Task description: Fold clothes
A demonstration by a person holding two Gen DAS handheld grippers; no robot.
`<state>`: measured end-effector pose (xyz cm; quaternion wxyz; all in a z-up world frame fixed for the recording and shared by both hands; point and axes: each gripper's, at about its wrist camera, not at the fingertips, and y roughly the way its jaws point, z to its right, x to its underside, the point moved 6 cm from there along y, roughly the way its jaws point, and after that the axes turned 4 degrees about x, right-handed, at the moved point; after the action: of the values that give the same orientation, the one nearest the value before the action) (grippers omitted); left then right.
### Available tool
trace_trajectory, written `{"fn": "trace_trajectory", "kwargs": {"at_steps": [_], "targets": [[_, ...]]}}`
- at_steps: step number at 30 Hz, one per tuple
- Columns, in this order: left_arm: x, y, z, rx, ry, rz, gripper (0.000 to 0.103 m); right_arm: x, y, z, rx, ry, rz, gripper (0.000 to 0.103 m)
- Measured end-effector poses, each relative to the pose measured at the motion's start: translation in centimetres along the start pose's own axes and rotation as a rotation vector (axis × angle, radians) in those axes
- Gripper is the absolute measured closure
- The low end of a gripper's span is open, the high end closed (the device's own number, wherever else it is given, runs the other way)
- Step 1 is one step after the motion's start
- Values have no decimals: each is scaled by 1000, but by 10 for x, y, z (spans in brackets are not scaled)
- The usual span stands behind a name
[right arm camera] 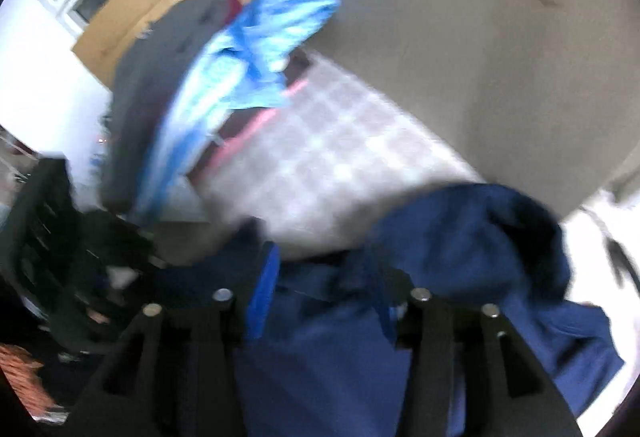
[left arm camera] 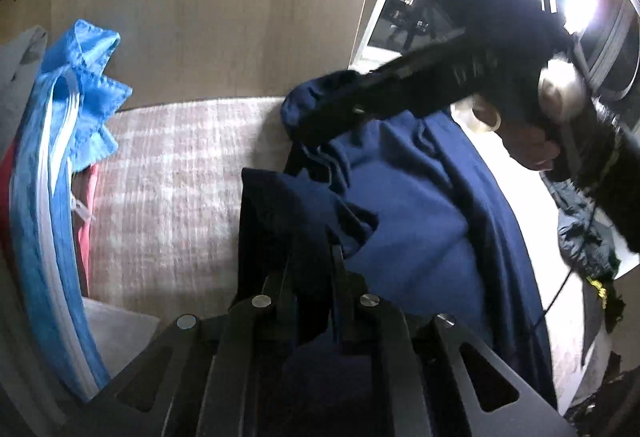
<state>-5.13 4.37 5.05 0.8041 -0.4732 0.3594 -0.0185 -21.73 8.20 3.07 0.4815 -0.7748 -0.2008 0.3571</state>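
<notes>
Piled left of the left gripper (left arm camera: 310, 257): light blue garment (left arm camera: 60, 141) over grey and red clothes, no container visible. Clenched on a fold of the navy garment (left arm camera: 408, 205) draped ahead over the checked cloth surface (left arm camera: 172, 173). Right gripper (right arm camera: 324, 273) buried in navy fabric; grip blurred, cannot tell.

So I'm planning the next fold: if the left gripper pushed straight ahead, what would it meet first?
Probably the bunched navy blue cloth garment the left gripper is shut on; beyond it, the right gripper.
</notes>
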Motion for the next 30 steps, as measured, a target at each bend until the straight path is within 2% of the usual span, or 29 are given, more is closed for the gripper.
{"fn": "trace_trajectory", "kwargs": {"at_steps": [2,6,7,8,9,10,13,19,21,23,25,26,27,28,30], "targets": [[1,1,-1,-15,6,14,92,-3,18,-13,-27,5,-46,57],[-13,-14,-12,-77,8,64,92,10,51,-33,-14,-44,-121,57],[-17,-18,-15,-92,8,76,92,14,57,-38,-15,-64,-132,62],[-20,-22,-18,-108,9,88,92,17,58,-44,-30,-83,-124,71],[-24,-26,-20,-123,9,101,92,16,55,-49,-44,-94,-106,96],[-27,-30,-23,-138,9,113,92,14,51,-52,-50,-98,-91,99],[-38,-41,-31,-185,11,150,93,-8,31,-59,-21,-130,9,99],[-59,-64,-50,-275,13,218,93,-100,-25,-83,-35,-163,256,99],[-58,-66,-54,-277,25,225,93,-109,-35,-92,-36,-187,293,99],[-46,-57,-44,-246,94,205,92,-88,-41,-85,-19,-190,267,99],[-24,-35,-26,-221,215,126,88,-52,-42,-67,3,-175,210,95],[-9,-19,-17,-229,282,60,87,-31,-42,-48,34,-131,176,91],[4,-5,-11,-236,331,-3,87,-15,-44,-28,77,-73,155,76],[14,4,-9,-236,346,-42,87,0,-46,-5,114,8,140,66],[28,8,-8,-221,335,-72,83,13,-49,22,107,124,142,66]]}}
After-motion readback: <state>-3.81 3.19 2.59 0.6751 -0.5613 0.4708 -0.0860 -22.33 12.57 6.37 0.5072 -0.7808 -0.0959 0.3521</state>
